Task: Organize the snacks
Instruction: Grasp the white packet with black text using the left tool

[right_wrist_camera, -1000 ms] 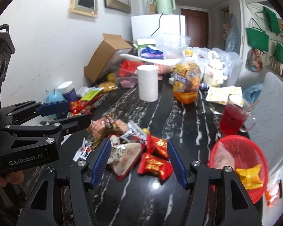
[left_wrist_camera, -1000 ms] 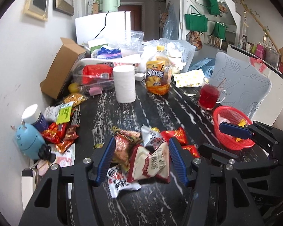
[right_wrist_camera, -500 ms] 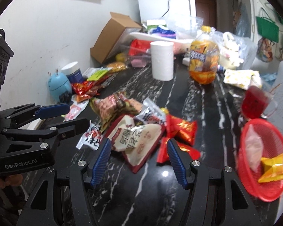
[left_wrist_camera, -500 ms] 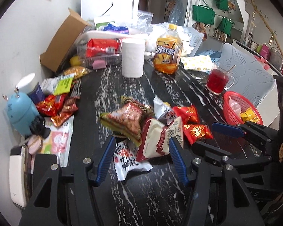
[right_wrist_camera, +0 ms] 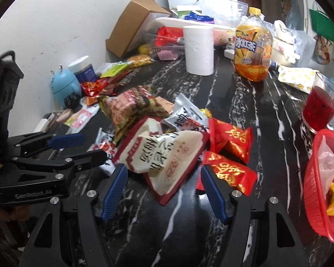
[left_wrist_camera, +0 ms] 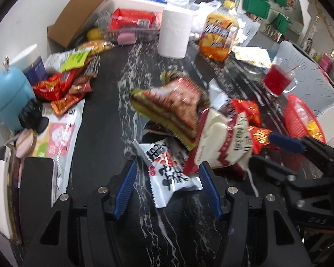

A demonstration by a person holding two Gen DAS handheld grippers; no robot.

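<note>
While opening, white packet [right_wrist_camera: 167,155] between right fingers [right_wrist_camera: 114,189]

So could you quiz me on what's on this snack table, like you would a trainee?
1. True or false: the red basket is empty.
2. Which packet lies between the right gripper fingers: A) white and red packet, B) green-edged packet, C) tea bottle?
3. What is in the glass mug?

Key: 1. False, a yellow packet and a clear bag lie in it. 2. A; the jaws are opening, not pressing it. 3. Red drink.
</note>
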